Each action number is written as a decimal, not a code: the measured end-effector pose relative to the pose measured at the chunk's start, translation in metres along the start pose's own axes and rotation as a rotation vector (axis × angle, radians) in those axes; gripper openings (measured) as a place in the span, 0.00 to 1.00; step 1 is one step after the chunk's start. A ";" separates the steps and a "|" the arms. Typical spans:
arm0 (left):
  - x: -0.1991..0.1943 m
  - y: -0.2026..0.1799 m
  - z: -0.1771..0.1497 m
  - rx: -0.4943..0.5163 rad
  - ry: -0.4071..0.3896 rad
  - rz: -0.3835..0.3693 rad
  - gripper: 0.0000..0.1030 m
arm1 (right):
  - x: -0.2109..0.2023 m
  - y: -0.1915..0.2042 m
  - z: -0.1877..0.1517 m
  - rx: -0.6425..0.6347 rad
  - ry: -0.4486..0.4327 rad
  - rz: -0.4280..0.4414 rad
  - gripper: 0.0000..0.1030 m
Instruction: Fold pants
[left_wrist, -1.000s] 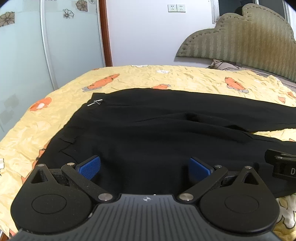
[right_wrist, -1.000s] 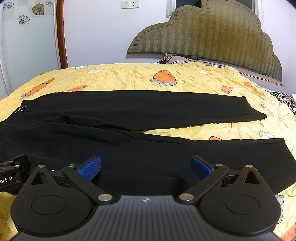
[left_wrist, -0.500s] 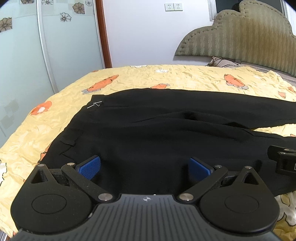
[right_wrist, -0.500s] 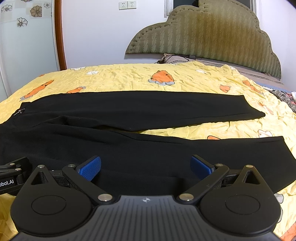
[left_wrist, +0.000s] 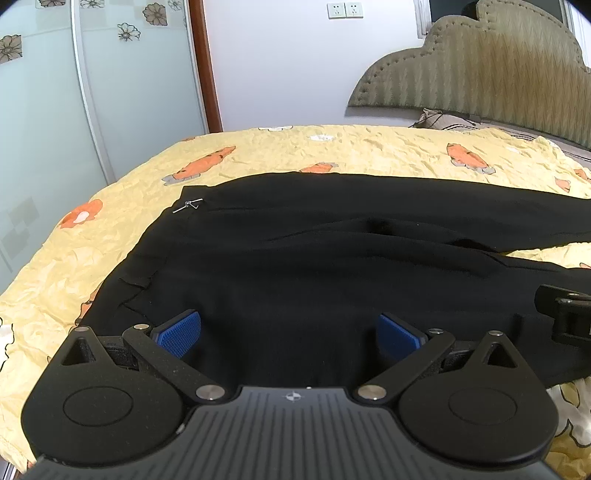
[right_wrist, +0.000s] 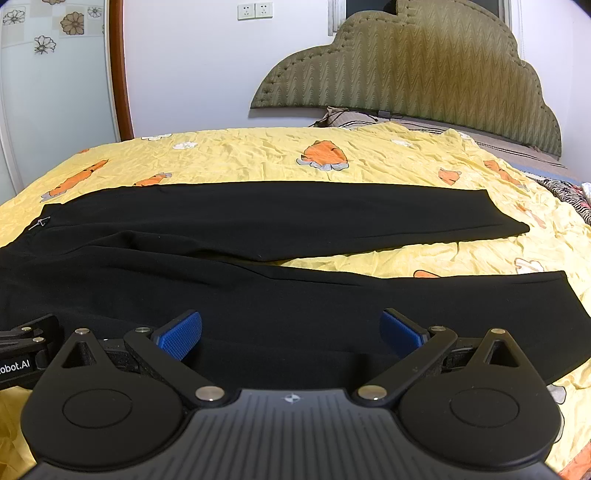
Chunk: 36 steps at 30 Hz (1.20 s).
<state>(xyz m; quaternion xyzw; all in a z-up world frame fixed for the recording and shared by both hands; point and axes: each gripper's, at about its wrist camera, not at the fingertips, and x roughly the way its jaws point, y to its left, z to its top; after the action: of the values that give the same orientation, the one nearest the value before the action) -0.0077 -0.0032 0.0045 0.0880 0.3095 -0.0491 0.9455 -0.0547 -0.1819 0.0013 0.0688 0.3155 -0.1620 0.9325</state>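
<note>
Black pants (left_wrist: 295, 258) lie flat on the yellow bedsheet (left_wrist: 110, 221), waist to the left with a small metal clasp (left_wrist: 187, 205), both legs (right_wrist: 295, 218) stretching right and spread apart at the hems. My left gripper (left_wrist: 290, 332) is open over the near hip area of the pants, its blue pads (left_wrist: 179, 332) wide apart. Over the near leg (right_wrist: 406, 302), my right gripper (right_wrist: 290, 332) hovers open, nothing between its blue pads (right_wrist: 400, 332). Each gripper's body shows at the edge of the other's view: right gripper (left_wrist: 565, 310), left gripper (right_wrist: 26, 347).
A padded olive headboard (right_wrist: 406, 74) and pillows stand at the far right end of the bed. A frosted sliding wardrobe door (left_wrist: 74, 110) with flower decals lines the left side. The sheet carries orange carrot prints (right_wrist: 325, 155). The bed's near edge runs just below the grippers.
Both grippers have shifted only slightly; the left view has tilted a little up and to the left. The pants have not moved and both grippers stay open.
</note>
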 end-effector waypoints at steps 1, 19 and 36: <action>0.000 0.000 0.000 0.001 0.001 0.001 0.99 | 0.000 0.000 0.000 0.000 0.000 0.000 1.00; 0.001 -0.001 -0.002 0.012 0.005 0.007 1.00 | 0.001 -0.001 -0.001 0.004 0.005 0.000 1.00; 0.001 -0.001 -0.002 0.012 0.009 0.007 1.00 | 0.002 -0.003 -0.001 0.006 0.006 0.001 1.00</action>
<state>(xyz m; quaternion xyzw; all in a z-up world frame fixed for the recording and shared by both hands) -0.0080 -0.0040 0.0026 0.0949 0.3131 -0.0475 0.9438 -0.0552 -0.1849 -0.0011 0.0722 0.3180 -0.1623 0.9313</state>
